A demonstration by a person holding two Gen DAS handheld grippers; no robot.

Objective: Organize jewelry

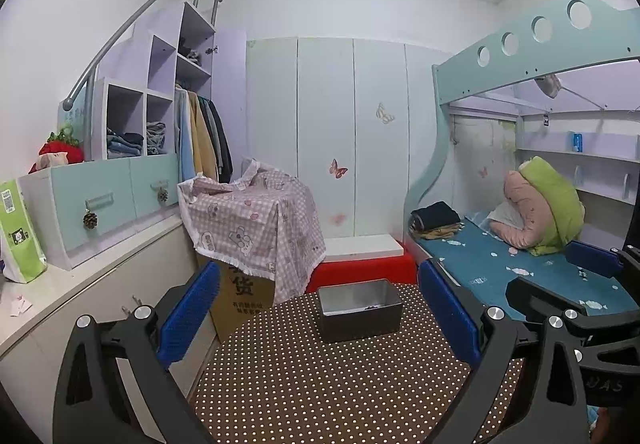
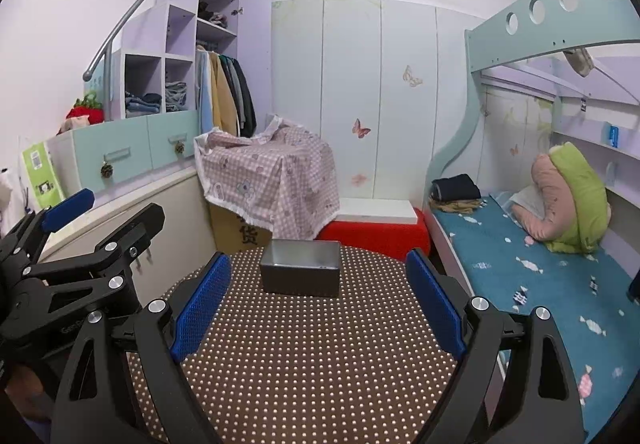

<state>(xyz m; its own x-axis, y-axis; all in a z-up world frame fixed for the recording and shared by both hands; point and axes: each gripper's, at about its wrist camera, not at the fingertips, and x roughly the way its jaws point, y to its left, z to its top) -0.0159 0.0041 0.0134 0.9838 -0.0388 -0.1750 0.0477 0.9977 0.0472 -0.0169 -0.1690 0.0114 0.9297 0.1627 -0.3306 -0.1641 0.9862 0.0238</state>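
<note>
Left wrist view: left gripper point(image 1: 320, 308) spread wide, nothing between its blue pads, hovering over the brown dotted table point(image 1: 320, 384). Metal box point(image 1: 360, 308) sits at the far edge, small dark beads point(image 1: 372, 307) inside by its near wall. Right gripper point(image 2: 320, 296) also wide and empty, box dead ahead.

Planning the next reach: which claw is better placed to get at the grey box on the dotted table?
Right, marginally. Both claws are open and empty, but the grey box sits centred before the right claw and off-centre from the left claw.
</note>
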